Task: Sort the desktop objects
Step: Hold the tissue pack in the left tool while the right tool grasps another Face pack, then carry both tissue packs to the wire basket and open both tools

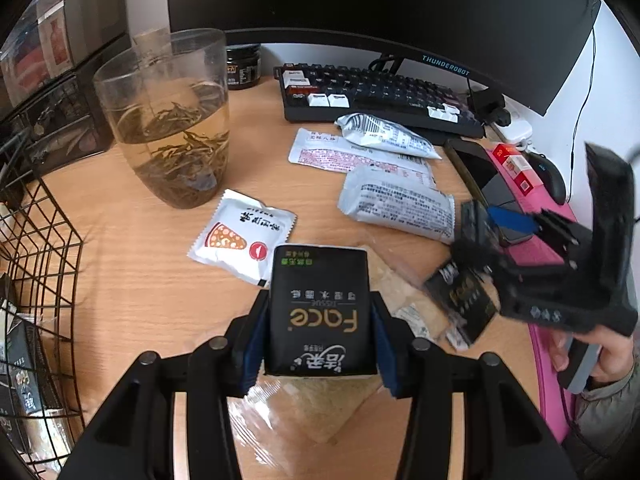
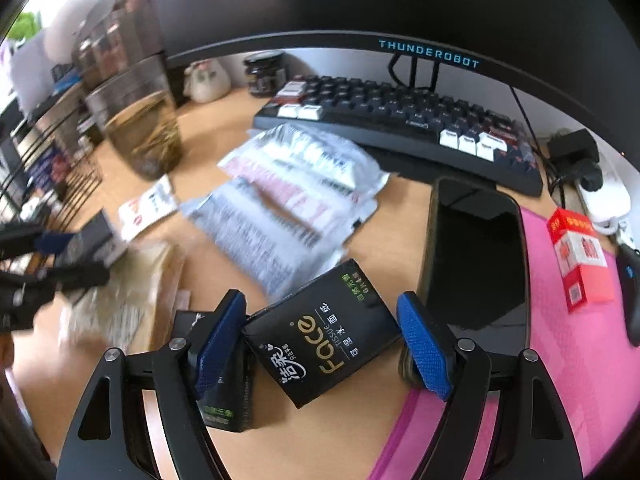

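The big black monitor (image 2: 360, 8) has the word "THUNDEROBOT" in blue letters along its bottom edge. It can be read in both views.

In front of the monitor, a black tissue pack (image 1: 320, 312) says "Face" in gold letters, upside down in the left wrist view, with the small word "TISSUE" beside it. White Chinese writing is on it too.

A second black tissue pack (image 2: 324, 332), also in front of the monitor, says "Face" and "TISSUE".

The silver snack bags (image 1: 396, 204) have tiny print, too small to read.
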A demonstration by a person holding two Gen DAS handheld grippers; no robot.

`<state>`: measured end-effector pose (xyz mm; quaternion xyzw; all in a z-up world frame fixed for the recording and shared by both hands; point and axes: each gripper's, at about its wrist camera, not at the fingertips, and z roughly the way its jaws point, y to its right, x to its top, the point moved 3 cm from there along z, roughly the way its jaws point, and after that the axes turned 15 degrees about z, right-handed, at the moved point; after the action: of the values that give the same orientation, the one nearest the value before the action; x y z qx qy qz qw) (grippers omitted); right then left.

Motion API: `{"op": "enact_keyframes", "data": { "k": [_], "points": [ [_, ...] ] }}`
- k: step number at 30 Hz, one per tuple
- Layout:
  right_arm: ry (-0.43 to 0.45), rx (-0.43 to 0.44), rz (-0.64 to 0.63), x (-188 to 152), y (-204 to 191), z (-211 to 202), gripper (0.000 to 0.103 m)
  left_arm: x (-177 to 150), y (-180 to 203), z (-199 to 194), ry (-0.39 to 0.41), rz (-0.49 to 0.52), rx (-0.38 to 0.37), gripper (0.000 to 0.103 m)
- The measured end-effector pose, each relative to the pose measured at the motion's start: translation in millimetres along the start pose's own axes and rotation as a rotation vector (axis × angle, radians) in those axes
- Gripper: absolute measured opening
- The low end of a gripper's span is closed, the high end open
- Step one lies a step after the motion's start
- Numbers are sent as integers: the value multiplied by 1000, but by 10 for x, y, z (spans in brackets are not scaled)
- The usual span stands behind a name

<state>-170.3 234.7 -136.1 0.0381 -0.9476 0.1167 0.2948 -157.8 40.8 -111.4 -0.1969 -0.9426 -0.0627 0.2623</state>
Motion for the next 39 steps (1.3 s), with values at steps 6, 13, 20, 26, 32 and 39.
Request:
{"op": "enact_keyframes", "data": {
  "k": [6,13,20,26,32,39],
  "points": [
    [-46,15,-16,-321,59,-272,76,-56,93,-102,3,12,0,52],
    [-34,4,53,-549,202,-603,80,-121,246,-206,4,26,-1,52],
    [-46,9,143,-551,192,-426,80,-170,331,-245,-1,35,-2,52],
    [13,-48,134,-479,187,-345,76,-194,307,-225,-6,30,-4,52],
    [22,-131,66,-428,124,-265,70,-219,283,-158,-19,26,-9,52],
    [48,-166,1,-465,39,-274,53,-223,249,-162,-17,23,-8,52]
  ]
}}
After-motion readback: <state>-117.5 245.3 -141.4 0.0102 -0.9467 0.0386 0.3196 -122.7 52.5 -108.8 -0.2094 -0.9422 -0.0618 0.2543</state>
